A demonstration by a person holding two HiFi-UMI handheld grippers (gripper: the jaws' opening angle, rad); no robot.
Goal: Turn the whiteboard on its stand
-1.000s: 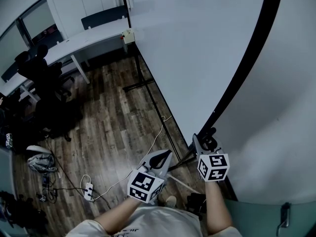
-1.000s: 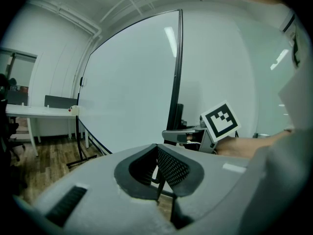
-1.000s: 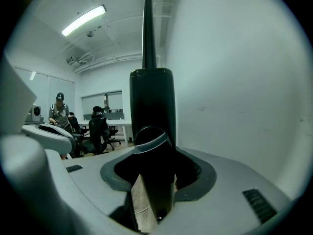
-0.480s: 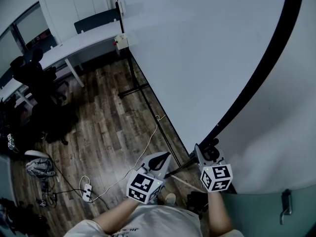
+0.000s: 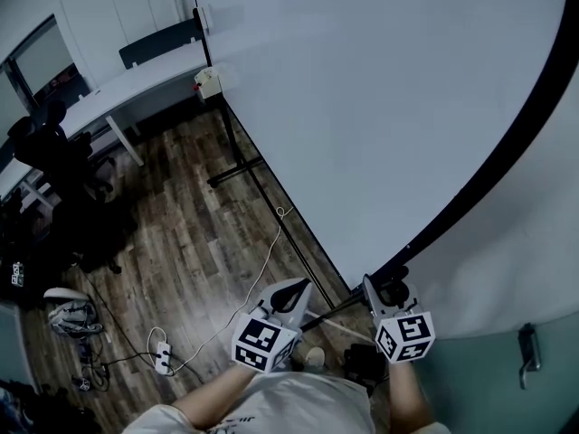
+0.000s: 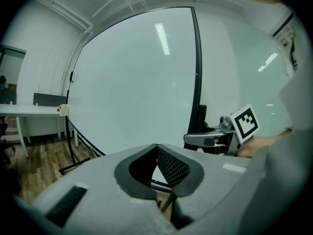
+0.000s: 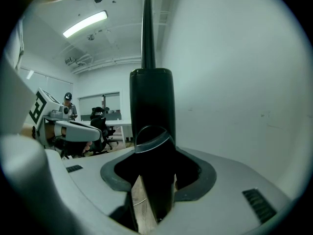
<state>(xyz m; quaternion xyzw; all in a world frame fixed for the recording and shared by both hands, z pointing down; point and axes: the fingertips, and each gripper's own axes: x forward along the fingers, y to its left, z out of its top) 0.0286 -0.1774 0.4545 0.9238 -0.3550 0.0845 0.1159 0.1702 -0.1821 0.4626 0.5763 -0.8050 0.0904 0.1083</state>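
The whiteboard (image 5: 362, 107) is a big white panel in a black frame (image 5: 493, 165), standing on a black floor stand (image 5: 237, 172). My right gripper (image 5: 381, 287) is shut on the black frame post at the board's near lower corner. In the right gripper view that post (image 7: 151, 111) fills the gap between the jaws. My left gripper (image 5: 295, 289) hangs to the left of it, shut and holding nothing, in front of the board's white face (image 6: 137, 77). Its closed tips (image 6: 156, 147) show in the left gripper view, with the right gripper (image 6: 205, 138) beyond.
A white desk (image 5: 136, 89) and dark office chairs (image 5: 54, 143) stand at the far left. A cable (image 5: 271, 242) runs over the wooden floor to a power strip (image 5: 163, 351). A small box (image 5: 208, 81) sits at the board's far corner. A wall lies behind the board.
The board's near edge has swung right and toward me, with my right gripper still on its post. Its far end has shifted left. The left gripper has barely moved.
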